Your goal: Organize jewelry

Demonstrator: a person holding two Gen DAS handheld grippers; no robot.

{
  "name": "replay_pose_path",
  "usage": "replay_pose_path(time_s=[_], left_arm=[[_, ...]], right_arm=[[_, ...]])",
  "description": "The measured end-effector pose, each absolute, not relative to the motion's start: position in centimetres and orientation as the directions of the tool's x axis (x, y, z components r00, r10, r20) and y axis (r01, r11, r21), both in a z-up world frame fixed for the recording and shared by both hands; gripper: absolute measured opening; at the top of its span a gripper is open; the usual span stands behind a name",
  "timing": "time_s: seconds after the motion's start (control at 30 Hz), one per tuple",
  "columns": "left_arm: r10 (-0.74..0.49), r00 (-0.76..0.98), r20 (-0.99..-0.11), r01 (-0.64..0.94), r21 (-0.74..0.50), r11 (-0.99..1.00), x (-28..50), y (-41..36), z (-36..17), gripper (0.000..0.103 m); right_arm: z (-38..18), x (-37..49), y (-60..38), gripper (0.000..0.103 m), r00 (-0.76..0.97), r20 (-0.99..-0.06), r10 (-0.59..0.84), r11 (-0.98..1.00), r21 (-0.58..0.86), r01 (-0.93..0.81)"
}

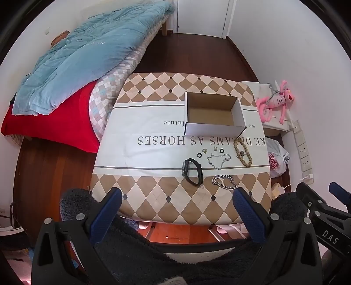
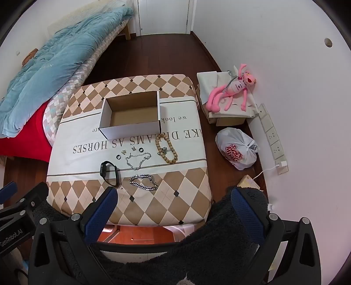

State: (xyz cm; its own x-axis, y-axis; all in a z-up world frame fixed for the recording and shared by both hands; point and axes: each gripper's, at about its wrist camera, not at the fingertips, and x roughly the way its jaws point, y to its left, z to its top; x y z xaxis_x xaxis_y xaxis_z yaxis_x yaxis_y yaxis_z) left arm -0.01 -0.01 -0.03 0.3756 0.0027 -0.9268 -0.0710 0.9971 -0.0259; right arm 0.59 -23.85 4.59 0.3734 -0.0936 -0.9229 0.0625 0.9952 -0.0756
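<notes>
The left gripper (image 1: 177, 201) hangs at the bottom of its frame with jaws spread wide and nothing between them; the right gripper (image 2: 174, 202) does likewise. Just above them, mid-frame on the checked cloth (image 1: 153, 197), lie a heavy chain bracelet (image 1: 224, 182), a black smartwatch (image 1: 192, 171), a thin silver chain (image 1: 218, 160), small rings (image 1: 200, 154) and wooden beads (image 1: 243, 152). Beyond, at frame centre, sits an open cardboard box (image 1: 214, 114).

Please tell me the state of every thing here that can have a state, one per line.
Box: open, empty.
Watch: strap fastened in a loop, on its side.
Plastic bag: tied shut.
Door: closed.
Left gripper: open, empty.
Right gripper: open, empty.
</notes>
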Motion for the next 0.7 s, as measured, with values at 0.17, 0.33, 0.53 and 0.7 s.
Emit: replay_pose_path(time_s=[0.17,0.33,0.53,0.7], left_arm=[[-0.002,0.372,-0.928,-0.068,-0.029,0.997,0.23,0.14,-0.05,0.103],[0.004,0.375,-0.927,-0.068,-0.024,0.997,0.31,0.05,0.08,0.103],[0.001,0.379,-0.925,-0.061,-0.024,0.998,0.19,-0.13,-0.10,0.103],[0.001,0.382,-0.924,-0.057,-0.023,0.998,0.31,-0.19,0.02,0.103]], right_arm=[[4.76,0.53,-23.97,0.103,0.379,-0.920,-0.098,0.995,-0.080,0.064],[4.77,0.51,-23.93,0.103,0.376,-0.922,-0.096,0.995,-0.078,0.064],[4.79,0.55,-23.92,0.103,0.381,-0.919,-0.097,0.995,-0.079,0.062],[5.04,0.35,-24.02,0.103,0.387,-0.917,-0.102,0.994,-0.082,0.068]])
